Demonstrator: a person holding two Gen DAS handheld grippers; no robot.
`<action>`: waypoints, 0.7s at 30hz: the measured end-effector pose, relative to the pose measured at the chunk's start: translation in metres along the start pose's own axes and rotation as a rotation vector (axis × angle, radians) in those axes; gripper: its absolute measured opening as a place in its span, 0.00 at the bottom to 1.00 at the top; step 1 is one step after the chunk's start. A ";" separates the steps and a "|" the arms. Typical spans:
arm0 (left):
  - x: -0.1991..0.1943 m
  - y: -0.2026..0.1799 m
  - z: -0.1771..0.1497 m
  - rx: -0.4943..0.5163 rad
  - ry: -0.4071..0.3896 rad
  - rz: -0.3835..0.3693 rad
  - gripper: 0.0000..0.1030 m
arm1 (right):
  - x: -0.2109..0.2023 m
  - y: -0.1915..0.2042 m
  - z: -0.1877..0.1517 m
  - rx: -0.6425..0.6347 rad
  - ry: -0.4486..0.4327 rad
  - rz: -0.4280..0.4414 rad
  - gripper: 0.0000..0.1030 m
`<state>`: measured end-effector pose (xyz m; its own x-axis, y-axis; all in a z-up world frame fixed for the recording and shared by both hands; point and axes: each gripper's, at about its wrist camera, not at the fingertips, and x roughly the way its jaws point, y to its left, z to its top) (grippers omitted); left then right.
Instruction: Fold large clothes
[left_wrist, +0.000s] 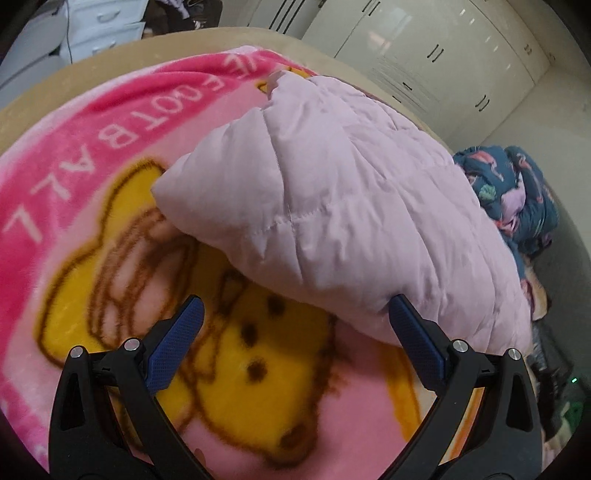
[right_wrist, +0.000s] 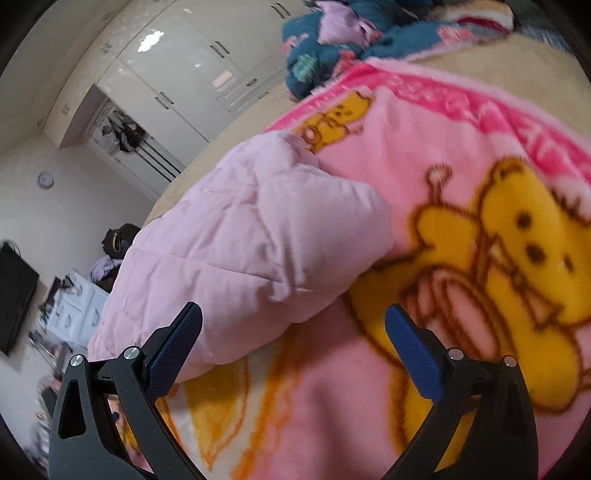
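A pale lilac quilted puffer jacket (left_wrist: 343, 206) lies bunched in a thick folded bundle on a pink blanket with yellow bears (left_wrist: 236, 373). It also shows in the right wrist view (right_wrist: 243, 251), on the same blanket (right_wrist: 461, 206). My left gripper (left_wrist: 295, 314) is open and empty, just in front of the bundle's near edge, its right finger close to the fabric. My right gripper (right_wrist: 293, 319) is open and empty, hovering at the jacket's near end, its left finger over the fabric.
A dark blue patterned garment pile (left_wrist: 517, 192) lies past the jacket on the bed, also in the right wrist view (right_wrist: 332, 48). White wardrobes (left_wrist: 443, 55) line the wall. A white drawer unit (right_wrist: 77, 306) and a black screen (right_wrist: 14, 295) stand beside the bed.
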<state>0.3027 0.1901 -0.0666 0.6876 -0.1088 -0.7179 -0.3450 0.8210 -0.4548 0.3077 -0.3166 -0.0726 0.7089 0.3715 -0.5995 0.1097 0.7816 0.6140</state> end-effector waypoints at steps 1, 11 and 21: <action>0.002 0.001 0.002 -0.017 0.002 -0.014 0.91 | 0.004 -0.002 0.000 0.010 0.012 0.001 0.96; 0.020 -0.003 0.022 -0.100 -0.008 -0.111 0.92 | 0.034 -0.009 0.015 0.113 0.056 0.072 0.96; 0.047 0.009 0.033 -0.202 0.016 -0.207 0.92 | 0.063 0.002 0.029 0.090 0.089 0.085 0.96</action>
<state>0.3531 0.2112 -0.0876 0.7469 -0.2728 -0.6064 -0.3200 0.6520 -0.6874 0.3730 -0.3062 -0.0947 0.6541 0.4802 -0.5844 0.1167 0.6993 0.7052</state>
